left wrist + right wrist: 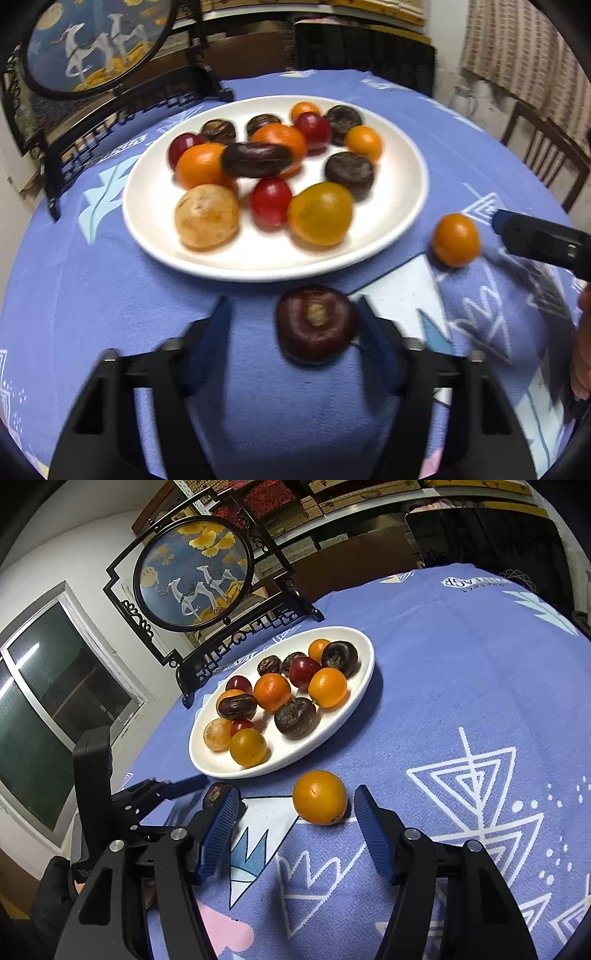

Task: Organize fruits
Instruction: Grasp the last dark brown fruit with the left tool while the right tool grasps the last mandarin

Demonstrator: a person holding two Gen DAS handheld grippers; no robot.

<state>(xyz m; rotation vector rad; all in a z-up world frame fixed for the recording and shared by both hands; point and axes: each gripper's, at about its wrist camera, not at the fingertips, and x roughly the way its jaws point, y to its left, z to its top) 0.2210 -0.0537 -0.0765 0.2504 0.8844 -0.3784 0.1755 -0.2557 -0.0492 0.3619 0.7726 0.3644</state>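
Note:
A white plate [402, 236] on the blue tablecloth holds several oranges, red fruits and dark brown fruits; it also shows in the right wrist view [332, 734]. My left gripper [293, 317] is open around a dark brown fruit [316, 325] that lies on the cloth just in front of the plate, close to the right finger. My right gripper [295, 805] is open with a loose orange [320, 796] lying on the cloth between its fingertips. That orange also shows in the left wrist view [456, 240], beside the right gripper's finger [535, 240].
A round framed camel picture on a black stand [192, 572] stands on the table behind the plate. A wooden chair [543, 155] is at the table's far right. A window [55, 672] is on the left wall. The tablecloth [461, 686] spreads right of the plate.

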